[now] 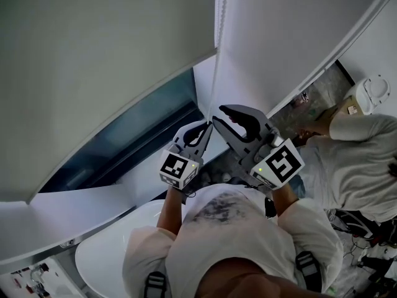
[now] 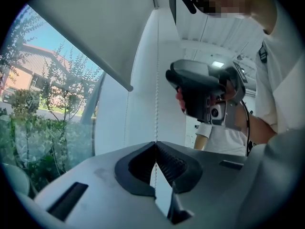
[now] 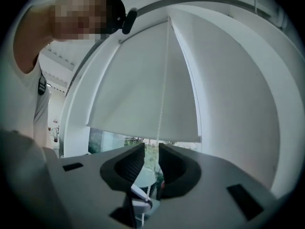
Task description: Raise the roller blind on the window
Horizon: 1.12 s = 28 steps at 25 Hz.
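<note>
The pale roller blind [image 1: 93,61] hangs part way down the window, with dark glass [image 1: 136,135] showing under its bottom bar. A thin bead chain [image 1: 215,73] drops beside its right edge. My left gripper [image 1: 208,129] is shut on this chain; in the left gripper view the chain [image 2: 157,80] runs straight up out of the closed jaws [image 2: 156,144]. My right gripper [image 1: 218,113] is just right of it and slightly higher, open. In the right gripper view the chain [image 3: 162,104] passes through the gap between the jaws [image 3: 151,149] without being pinched, in front of the blind [image 3: 143,94].
A white wall panel [image 1: 291,36] stands right of the chain. A white rounded tub or table [image 1: 118,241] lies below the sill. Another person in white [image 1: 360,160] crouches at the right near a white fixture [image 1: 372,92]. Trees [image 2: 43,104] show outside.
</note>
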Motion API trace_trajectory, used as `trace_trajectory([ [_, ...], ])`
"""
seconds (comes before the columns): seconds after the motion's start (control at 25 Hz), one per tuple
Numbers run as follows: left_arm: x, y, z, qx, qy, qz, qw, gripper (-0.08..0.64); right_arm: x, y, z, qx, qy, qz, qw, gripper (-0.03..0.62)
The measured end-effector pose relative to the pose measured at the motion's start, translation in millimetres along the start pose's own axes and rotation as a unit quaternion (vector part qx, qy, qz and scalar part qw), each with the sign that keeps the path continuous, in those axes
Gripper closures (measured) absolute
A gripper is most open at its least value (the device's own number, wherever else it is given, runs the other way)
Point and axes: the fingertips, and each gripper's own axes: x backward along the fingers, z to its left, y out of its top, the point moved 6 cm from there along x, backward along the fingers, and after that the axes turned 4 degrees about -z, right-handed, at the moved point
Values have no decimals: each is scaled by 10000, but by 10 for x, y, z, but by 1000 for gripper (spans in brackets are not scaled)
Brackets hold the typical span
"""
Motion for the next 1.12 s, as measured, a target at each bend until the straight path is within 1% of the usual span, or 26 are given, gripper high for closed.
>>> trace_trajectory([
  [0.2, -18, 1, -27, -28, -13, 8, 10000, 552, -97, 389, -81, 145, -48, -357, 9992, 449],
  [0.36, -36, -4, -36, -49, -23, 19, 10000, 552, -188, 544, -146, 191, -37, -390, 9991, 450],
  [0.48, -52, -23, -25, -75, -22, 23, 10000, 552, -276, 544, -211, 113, -38, -261, 9996, 451],
  [0.68, -56, -19, -22, -74, -27, -2, 10000, 552, -334, 513, -246, -54, -25, -188, 9998, 523],
  [0.84, -46, -25, -30, -19, -36, -16, 10000, 552, -303, 495, -244, -193, -28, -319, 9993, 531],
  [1.0, -57, -80, -43, 1, -37, -12, 10000, 552, -256, 427, -228, -110, -115, -444, 9989, 531],
  [1.12, -71, -176, -48, -3, -34, 77, 10000, 552, -245, 323, -212, -24, -155, -398, 9991, 532],
])
